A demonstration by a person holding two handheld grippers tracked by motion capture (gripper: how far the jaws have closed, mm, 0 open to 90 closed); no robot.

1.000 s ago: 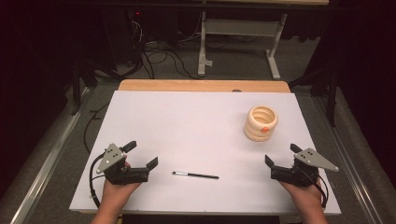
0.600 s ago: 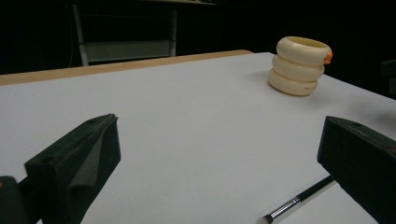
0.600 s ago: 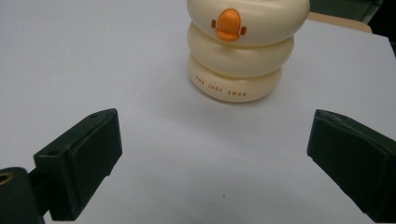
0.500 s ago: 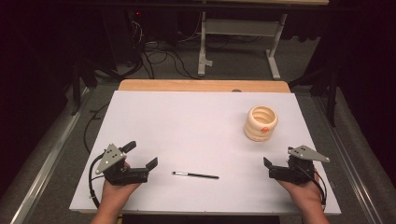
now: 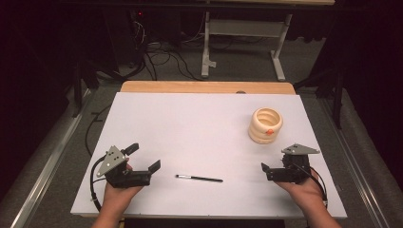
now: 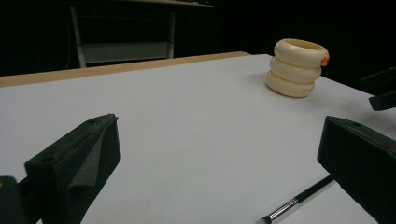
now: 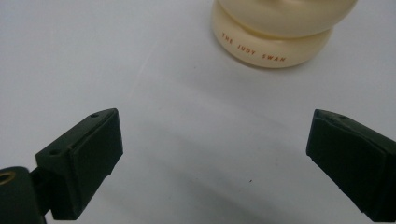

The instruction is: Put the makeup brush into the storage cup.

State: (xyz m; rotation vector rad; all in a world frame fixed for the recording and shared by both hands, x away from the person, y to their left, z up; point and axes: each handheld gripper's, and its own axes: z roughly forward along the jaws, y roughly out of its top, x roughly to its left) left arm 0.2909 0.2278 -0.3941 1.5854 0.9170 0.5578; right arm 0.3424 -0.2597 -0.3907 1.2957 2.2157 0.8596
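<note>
A thin black brush (image 5: pixel 198 178) with a metal ferrule lies flat on the white table (image 5: pixel 199 128) near its front edge, between my two grippers. My left gripper (image 5: pixel 151 170) rests to the brush's left, open, with nothing between its jaws. In the left gripper view (image 6: pixel 219 163) the brush (image 6: pixel 299 198) lies just ahead of the right-hand jaw. My right gripper (image 5: pixel 266 172) sits to the brush's right, open and empty. A cream ringed cup (image 5: pixel 265 125) with an orange spot stands behind it. The right gripper view (image 7: pixel 215 158) looks down on the cup's base (image 7: pixel 273 44).
A wooden strip (image 5: pixel 204 87) runs along the table's far edge. Beyond it on the floor are cables and a metal stand (image 5: pixel 242 33). In the left gripper view the cup (image 6: pixel 296 67) stands far right, with the other gripper's jaws (image 6: pixel 380 88) at the frame edge.
My right gripper has shifted a little to the left and tilted, so its grey plate now lies flatter. The left gripper, the brush and the cup have stayed put.
</note>
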